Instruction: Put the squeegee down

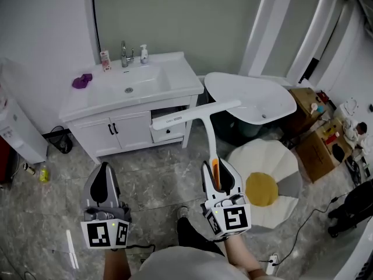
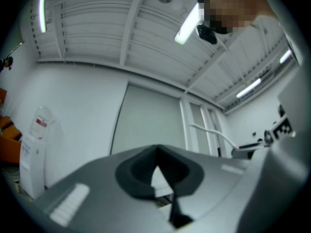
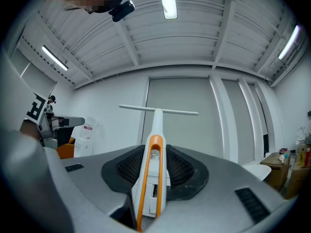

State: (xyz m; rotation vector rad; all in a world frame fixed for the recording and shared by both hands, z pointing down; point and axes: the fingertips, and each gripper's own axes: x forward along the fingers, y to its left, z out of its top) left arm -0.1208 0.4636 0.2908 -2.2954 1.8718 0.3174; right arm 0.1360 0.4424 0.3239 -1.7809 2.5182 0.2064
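Right claw: My right claw (image 1: 217, 167) is closed tight on the handle of the squeegee (image 1: 201, 114). Its pads press on the white and orange part from both sides.
Squeegee: It sticks out in front of that claw, up in the air. Its long wiping bar is at the far end, near the front of the sink cabinet (image 1: 131, 130), and it touches nothing else.
Left claw: My left claw (image 1: 104, 171) has its jaws together and holds nothing. It hangs low on the left, well apart from the squeegee.
Step now: I am carrying the squeegee and have not set it down yet.
Best spot: I think the white sink top (image 1: 178, 77) is a good place. Its right side looks flat and bare, but I cannot be sure from up here that the bar fits.
How to do it well: I should bring the squeegee down slowly and lay the bar flat first. I should open the claw only when the handle rests too.
Watch out: The long bar could bump the tap (image 1: 124, 53) or the soap bottle (image 1: 143, 54).
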